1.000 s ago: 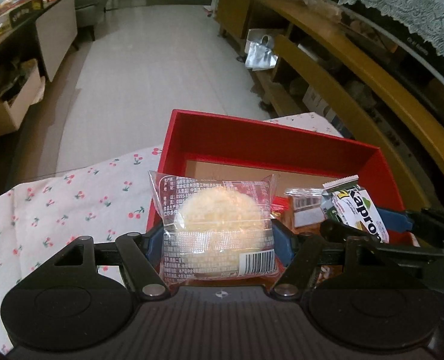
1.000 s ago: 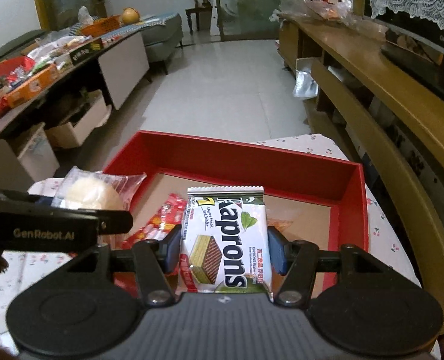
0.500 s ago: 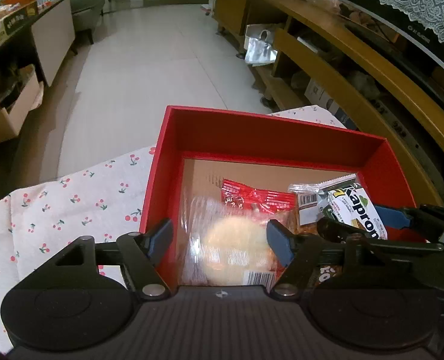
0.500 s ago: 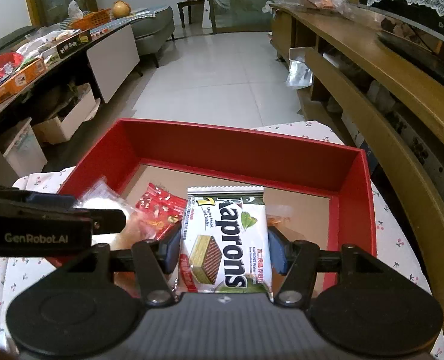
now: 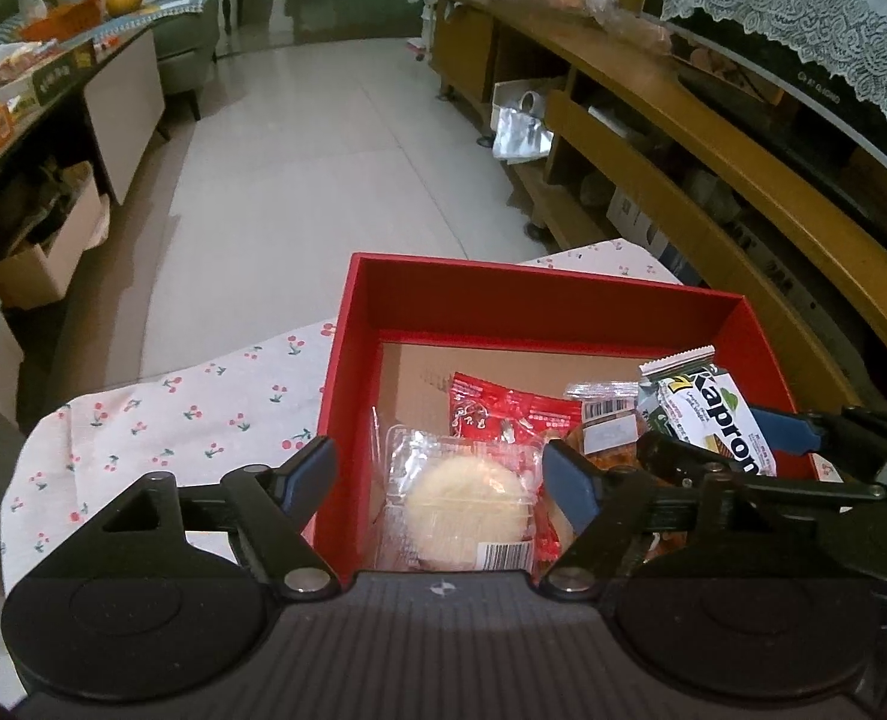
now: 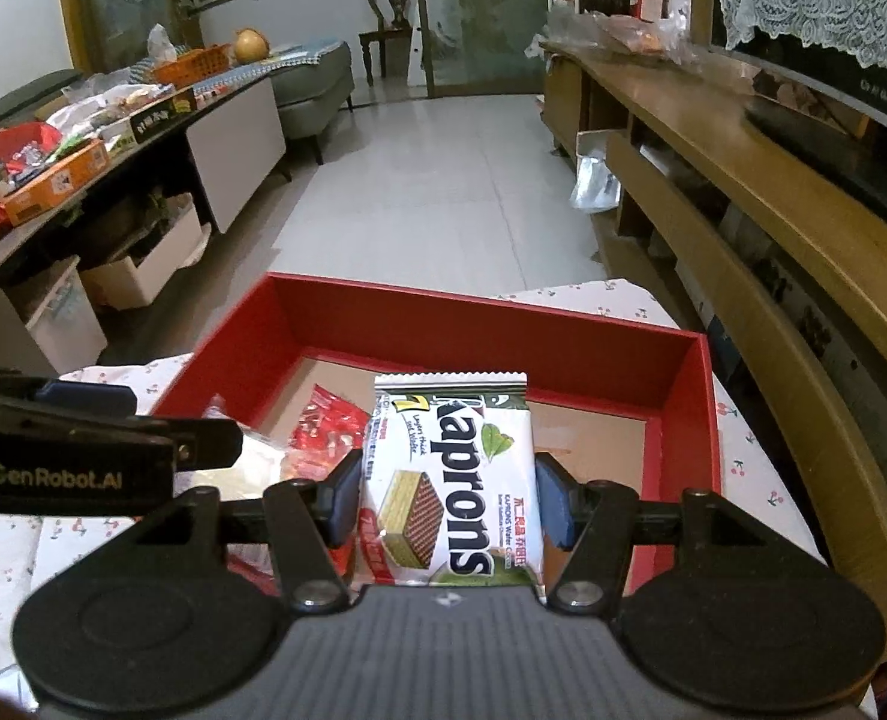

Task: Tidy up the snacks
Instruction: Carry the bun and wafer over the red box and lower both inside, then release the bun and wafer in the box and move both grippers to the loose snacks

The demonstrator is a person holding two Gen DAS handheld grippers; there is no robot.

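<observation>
A red box (image 5: 533, 294) (image 6: 473, 312) stands on a cherry-print cloth (image 5: 173, 414). A clear packet with a round pale cake (image 5: 467, 498) lies on the box floor by its near left wall. Above it my left gripper (image 5: 440, 474) has its jaws opening, and the pads do not touch the packet. A red packet (image 5: 509, 414) (image 6: 329, 426) and a clear packet of orange snacks (image 5: 605, 438) lie beside it. My right gripper (image 6: 449, 498) (image 5: 725, 444) is shut on a white and green Kaprons wafer packet (image 6: 455, 480) (image 5: 719, 420), held over the box.
A long wooden cabinet (image 6: 773, 192) runs along the right, close to the box. On the left a cluttered side table (image 6: 83, 138) has cardboard boxes (image 5: 41, 252) under it. Pale tiled floor (image 5: 335, 138) stretches beyond the cloth's far edge.
My left gripper let go of the cake packet, which dropped into the red box, and its jaws spread wider as it rose. The right gripper kept its hold on the wafer packet.
</observation>
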